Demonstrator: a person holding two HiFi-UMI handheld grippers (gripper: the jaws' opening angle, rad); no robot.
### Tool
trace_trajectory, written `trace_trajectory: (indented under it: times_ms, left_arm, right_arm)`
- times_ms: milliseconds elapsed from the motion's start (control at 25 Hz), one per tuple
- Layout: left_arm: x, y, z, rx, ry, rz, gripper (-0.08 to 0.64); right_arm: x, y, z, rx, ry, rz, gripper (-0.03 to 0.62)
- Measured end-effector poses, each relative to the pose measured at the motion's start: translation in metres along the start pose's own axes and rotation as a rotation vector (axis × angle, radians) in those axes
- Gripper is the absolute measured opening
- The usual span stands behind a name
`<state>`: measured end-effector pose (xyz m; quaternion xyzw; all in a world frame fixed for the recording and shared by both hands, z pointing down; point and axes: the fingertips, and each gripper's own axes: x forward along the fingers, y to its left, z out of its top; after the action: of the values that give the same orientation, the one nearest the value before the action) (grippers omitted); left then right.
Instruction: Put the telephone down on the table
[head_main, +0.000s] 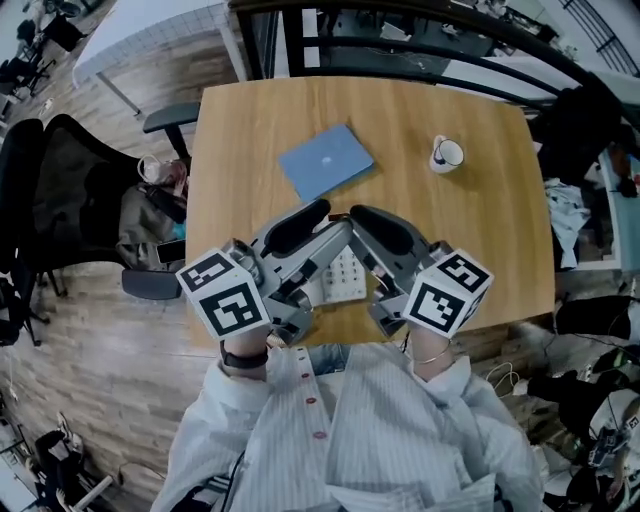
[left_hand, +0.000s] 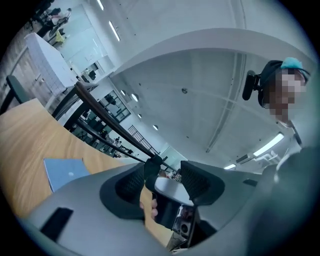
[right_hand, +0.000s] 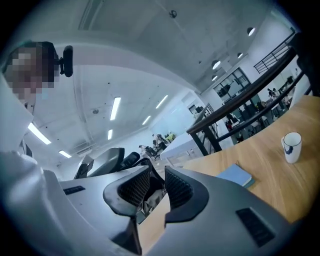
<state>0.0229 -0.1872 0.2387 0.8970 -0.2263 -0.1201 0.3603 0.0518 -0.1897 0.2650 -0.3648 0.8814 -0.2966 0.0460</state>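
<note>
Hovering both tongs above the desk, phone already lying on it

Left gripper (left_hand: 162, 181) sits about half open and the right gripper (right_hand: 156, 189) shows just a narrow gap, with black cross-hatched pads (right_hand: 135, 187) on smooth grey shells and nothing gripped by either. The telephone (head_main: 345, 278), white with a grid of keys, lies flat on the wood-grain table (head_main: 480, 220) by the near edge, showing between the two. Further back there's a flat blue notebook (head_main: 325, 160) and a round white mug (head_main: 447, 154), then plank floor (head_main: 100, 370) and a dark railing (head_main: 420, 40)

Bright, even light from ceiling strip lights (right_hand: 114, 107); faint shadows; both gripper views bend and darken at the edges.
</note>
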Motion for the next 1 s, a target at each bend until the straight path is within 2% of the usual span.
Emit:
trace_trajectory:
  times_ms: [120, 280, 520, 1000]
  left_arm:
    - [0.006, -0.011, -0.003, 0.002, 0.007, -0.027, 0.209]
    - [0.007, -0.017, -0.007, -0.005, 0.019, -0.050, 0.126]
    - [0.005, -0.016, -0.011, -0.004, 0.041, -0.055, 0.031]
    - [0.002, -0.003, -0.018, 0.011, 0.052, 0.015, 0.009]
  right_arm:
    - [-0.010, 0.005, 0.005, -0.023, -0.007, -0.003, 0.086]
    - [-0.016, 0.008, 0.004, -0.046, 0.000, -0.016, 0.065]
    - [-0.014, 0.007, -0.003, -0.025, 0.016, -0.013, 0.046]
    - [-0.013, 0.005, -0.010, -0.018, 0.049, -0.002, 0.037]
